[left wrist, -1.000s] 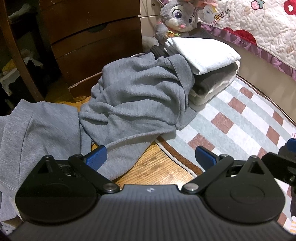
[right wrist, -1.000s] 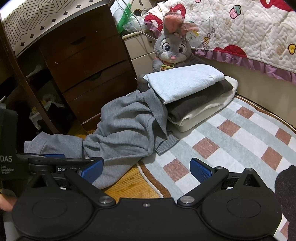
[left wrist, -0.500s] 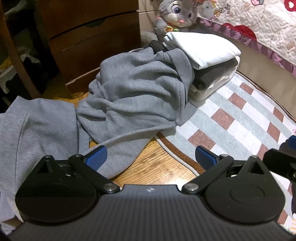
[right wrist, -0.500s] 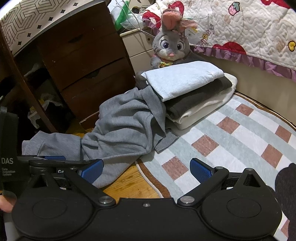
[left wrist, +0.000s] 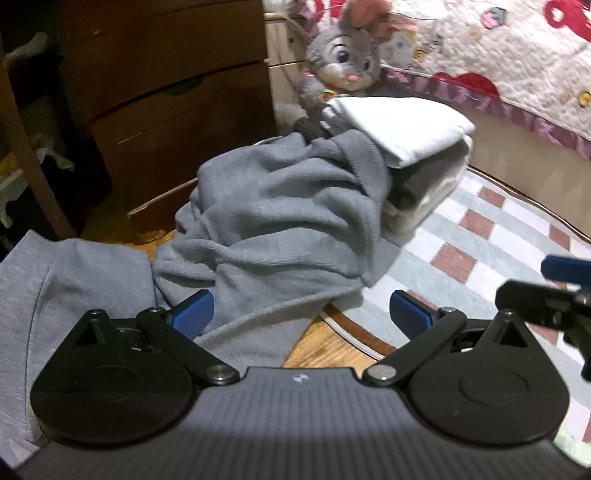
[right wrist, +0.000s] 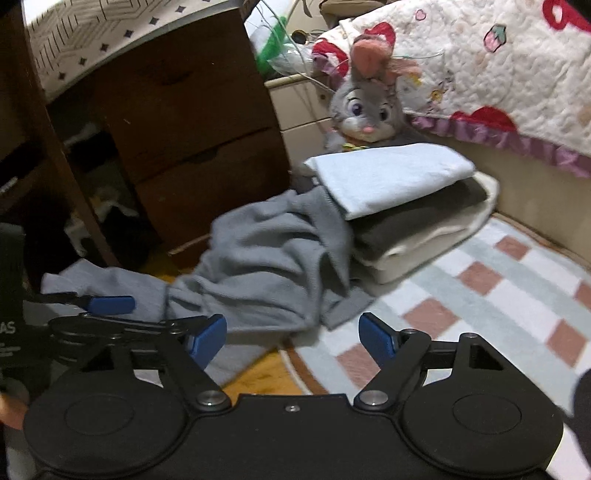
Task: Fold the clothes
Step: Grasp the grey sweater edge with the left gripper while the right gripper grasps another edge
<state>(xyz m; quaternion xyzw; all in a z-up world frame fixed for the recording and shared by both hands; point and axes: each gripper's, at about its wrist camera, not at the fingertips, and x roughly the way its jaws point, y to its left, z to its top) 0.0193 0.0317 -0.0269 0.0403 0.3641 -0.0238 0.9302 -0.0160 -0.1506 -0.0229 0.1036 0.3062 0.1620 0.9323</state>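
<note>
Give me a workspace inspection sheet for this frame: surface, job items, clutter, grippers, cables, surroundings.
Surface: wooden floor, partly under a checked rug.
Job's things: unfolded grey garment slumped against a folded stack, white piece on top.
Clutter: plush rabbit behind the stack.
Grippers: left gripper and right gripper both empty, jaws open, short of the garment.
Cables: thin wires on the cabinet behind the rabbit.
Surroundings: dark wooden drawers, quilted bedspread.

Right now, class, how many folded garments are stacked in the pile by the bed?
3: a white one on top, a dark grey one in the middle, a cream one at the bottom. The crumpled grey garment may hide more.
</note>
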